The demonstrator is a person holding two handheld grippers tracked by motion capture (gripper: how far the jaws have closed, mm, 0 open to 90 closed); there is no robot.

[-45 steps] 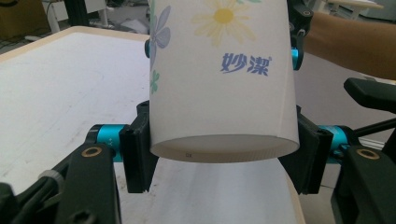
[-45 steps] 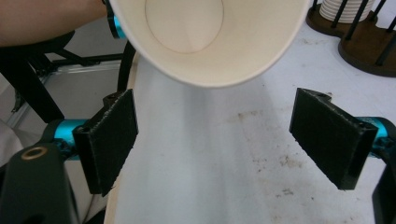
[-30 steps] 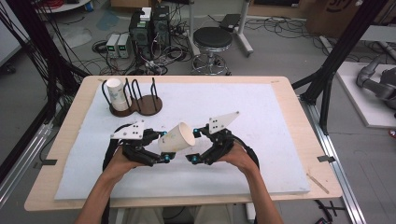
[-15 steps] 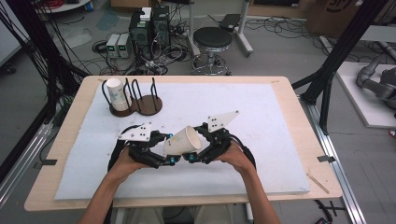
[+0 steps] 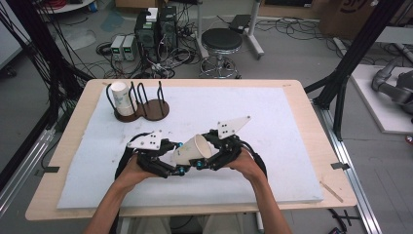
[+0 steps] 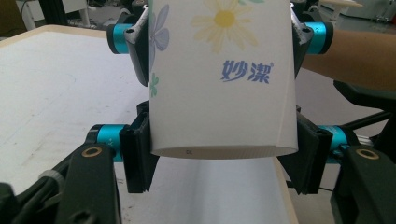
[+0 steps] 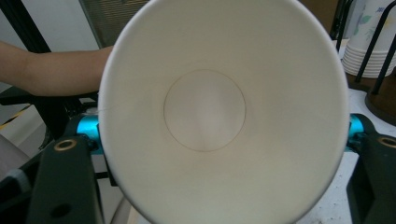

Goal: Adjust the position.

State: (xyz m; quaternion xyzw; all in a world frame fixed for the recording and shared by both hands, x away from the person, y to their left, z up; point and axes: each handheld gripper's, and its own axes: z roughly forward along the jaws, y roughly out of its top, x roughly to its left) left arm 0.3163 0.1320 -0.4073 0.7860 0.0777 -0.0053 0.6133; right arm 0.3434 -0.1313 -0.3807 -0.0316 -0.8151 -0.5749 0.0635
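A white paper cup (image 5: pixel 192 150) with a flower print lies on its side in the air, low over the white mat, between both grippers. My left gripper (image 5: pixel 179 158) is shut on the cup (image 6: pixel 219 93) near its base, one jaw pressing on each side. My right gripper (image 5: pixel 203 155) faces it and looks straight into the cup's open mouth (image 7: pixel 205 112). Its jaws have just been closing with the cup between them, and they now press the wide end from both sides, squeezing the rim slightly oval.
A brown wooden rack (image 5: pixel 146 105) with black wire loops stands at the back left of the mat (image 5: pixel 272 126) and holds a stack of paper cups (image 5: pixel 122 97). The stack (image 7: pixel 369 51) also shows in the right gripper view. The table's front edge (image 5: pixel 195 210) is close below the hands.
The right gripper's jaws have closed onto the cup's mouth end. The cup has shifted slightly toward the right gripper. Both hands have stayed almost in place.
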